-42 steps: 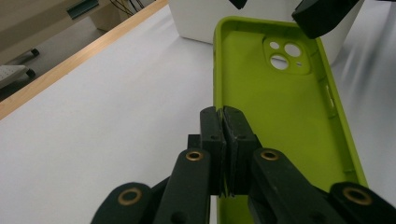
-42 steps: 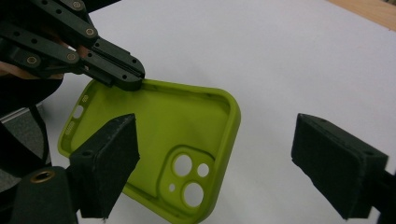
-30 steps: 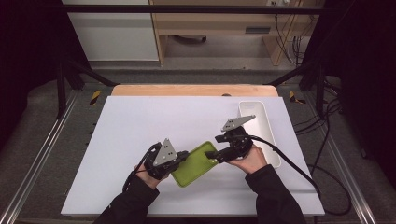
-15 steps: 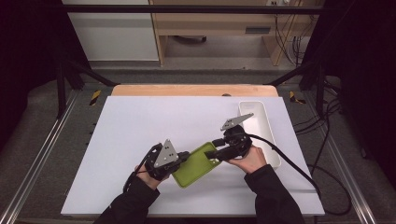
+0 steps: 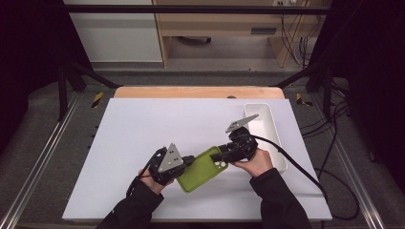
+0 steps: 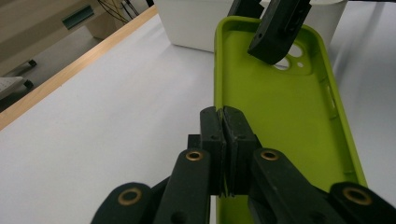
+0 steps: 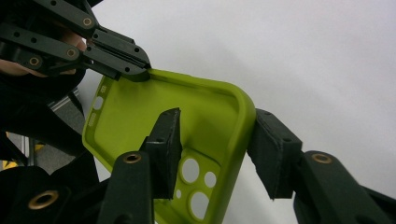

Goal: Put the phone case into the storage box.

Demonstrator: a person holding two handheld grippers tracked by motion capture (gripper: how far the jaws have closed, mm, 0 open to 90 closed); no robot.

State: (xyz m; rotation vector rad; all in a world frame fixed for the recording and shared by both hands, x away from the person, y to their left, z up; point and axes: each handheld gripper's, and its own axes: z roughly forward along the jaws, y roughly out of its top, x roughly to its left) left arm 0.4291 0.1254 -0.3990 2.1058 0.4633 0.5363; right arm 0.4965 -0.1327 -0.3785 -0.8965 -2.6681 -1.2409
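Green soft phone case (image 5: 203, 168) held above white table (image 5: 133, 138), between both grippers. Left gripper (image 6: 223, 123) clamped shut on case side wall. Right gripper (image 7: 215, 154) jaws just been closing, half open, straddling wall at camera-cutout corner; outer pad touching, inner pad apart. Risk judged: flexible wall buckled or twisted out of left grip if right closure skewed. Pad gap revealed in right gripper view, hidden in high view. White tray (image 5: 267, 125) seen beside right hand (image 5: 258, 162).

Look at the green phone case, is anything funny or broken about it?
Nothing looks broken. The green phone case is empty, with no phone inside, and it hangs tilted above the white table. The left gripper pinches one end wall; the right gripper straddles the corner by the camera holes, its fingers just closing in.
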